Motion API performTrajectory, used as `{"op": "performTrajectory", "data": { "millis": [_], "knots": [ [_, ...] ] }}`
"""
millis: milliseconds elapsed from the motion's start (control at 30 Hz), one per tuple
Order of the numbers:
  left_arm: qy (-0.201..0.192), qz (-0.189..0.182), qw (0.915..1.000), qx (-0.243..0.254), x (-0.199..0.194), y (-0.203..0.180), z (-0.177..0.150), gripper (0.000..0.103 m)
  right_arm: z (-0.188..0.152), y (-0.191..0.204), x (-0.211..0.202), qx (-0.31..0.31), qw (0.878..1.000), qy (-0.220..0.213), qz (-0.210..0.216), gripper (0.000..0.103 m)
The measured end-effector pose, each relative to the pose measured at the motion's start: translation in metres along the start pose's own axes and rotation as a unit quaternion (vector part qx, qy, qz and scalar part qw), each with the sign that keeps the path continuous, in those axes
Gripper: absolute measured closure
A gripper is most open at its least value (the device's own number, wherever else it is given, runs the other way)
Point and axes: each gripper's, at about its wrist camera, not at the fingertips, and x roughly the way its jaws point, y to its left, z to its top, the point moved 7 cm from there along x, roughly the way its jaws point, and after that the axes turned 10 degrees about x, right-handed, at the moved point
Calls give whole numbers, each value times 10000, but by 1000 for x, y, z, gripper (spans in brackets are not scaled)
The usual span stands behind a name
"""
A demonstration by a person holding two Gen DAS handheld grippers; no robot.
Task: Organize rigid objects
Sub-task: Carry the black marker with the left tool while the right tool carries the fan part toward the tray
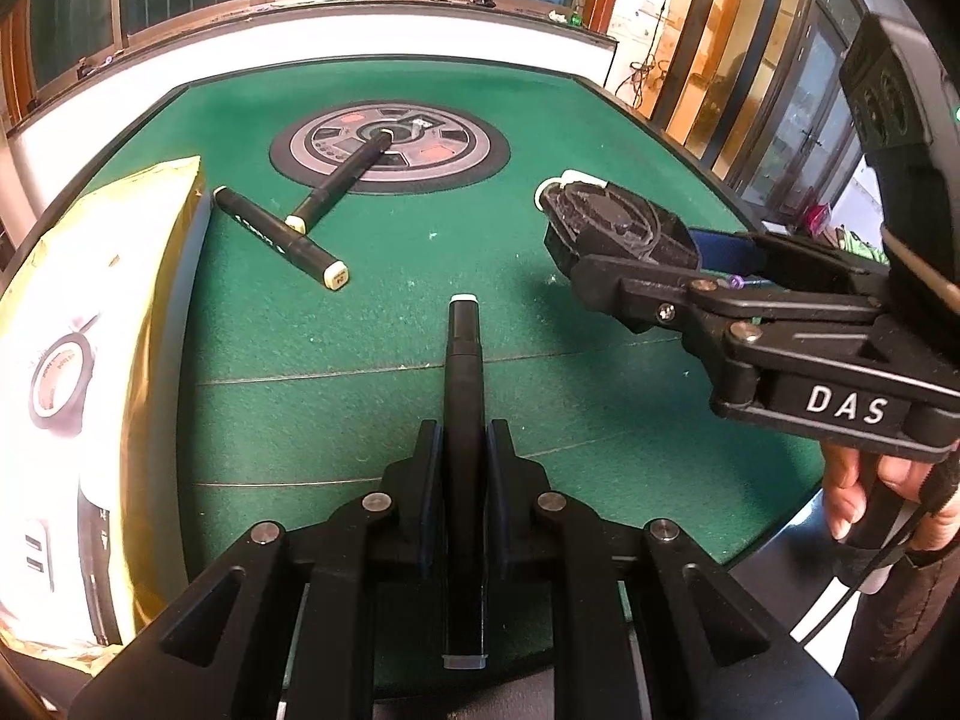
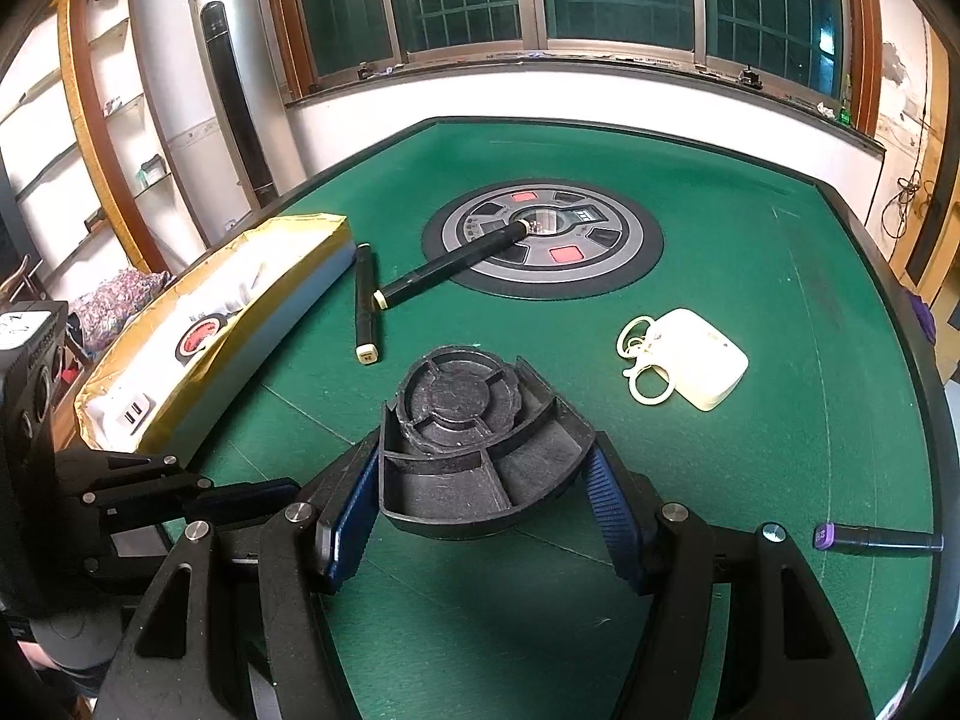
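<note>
My left gripper (image 1: 462, 438) is shut on a black marker (image 1: 462, 360) that lies lengthwise between the fingers, its white-tipped end pointing away over the green felt table (image 1: 390, 330). My right gripper (image 2: 480, 498) is shut on a black compartmented holder (image 2: 474, 420), blue pads (image 2: 603, 498) pressing its two sides; it hangs tilted just above the felt. The left wrist view shows this holder (image 1: 612, 222) from the side, in the right gripper (image 1: 654, 258). Two more black markers (image 2: 365, 300) (image 2: 450, 267) lie crossed near the table's centre disc (image 2: 624, 252).
A gold-wrapped box (image 2: 210, 324) lies along the left table edge. A cream case with rings (image 2: 690, 357) sits on the right. A purple-capped marker (image 2: 876, 539) lies near the right rim. A hand (image 1: 870, 492) grips the right tool's handle. A window wall stands behind the table.
</note>
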Motion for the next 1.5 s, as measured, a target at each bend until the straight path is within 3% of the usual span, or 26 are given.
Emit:
{"op": "performTrajectory", "data": {
  "millis": [533, 733, 900, 1167, 1500],
  "knots": [
    [-461, 137, 9986, -216, -40, 22, 13, 91, 6, 10, -3, -115, 9999, -54, 55, 43],
    [-647, 308, 9964, -446, -63, 51, 13, 91, 9, 23, -3, -219, 9996, -67, 164, 43],
    [-786, 668, 9920, -733, -89, 94, 9, 90, 8, 36, 2, -303, 9992, -27, 278, 43],
    [-586, 1126, 9832, -1314, -99, 166, -18, 90, 8, 63, 7, -491, 9976, 43, 488, 43],
    [-223, 1152, 9731, -1982, -82, 218, -50, 90, 15, 116, 24, -910, 9905, 367, 959, 43]
  ]
}}
